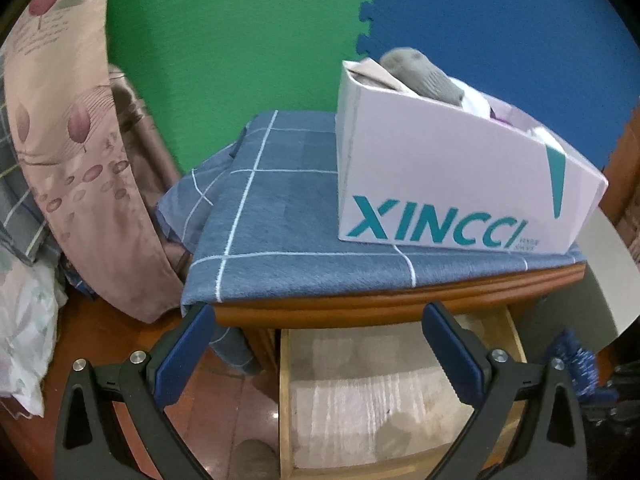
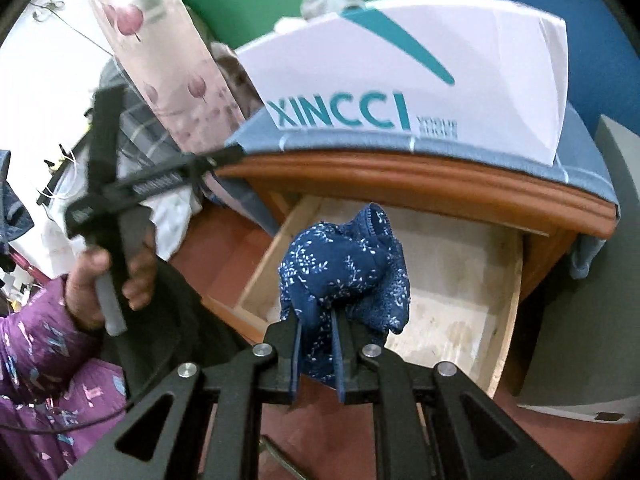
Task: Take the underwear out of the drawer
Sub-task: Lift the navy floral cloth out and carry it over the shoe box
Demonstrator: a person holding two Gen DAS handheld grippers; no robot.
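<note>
Open drawer (image 2: 452, 280), right claw (image 2: 318, 320) pinching underwear (image 2: 344, 268)

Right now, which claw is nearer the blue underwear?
Right. The right claw grips the blue underwear above the open drawer; the left claw hangs open, apart from it.

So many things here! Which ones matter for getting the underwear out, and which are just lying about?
Part of the job:
- blue patterned underwear, pinched in the right tool
- open wooden drawer
- left tool, open and holding nothing

Just lying about:
- white XINCCI box
- blue checked cloth over the cabinet top
- floral curtain
- grey item in the box
</note>
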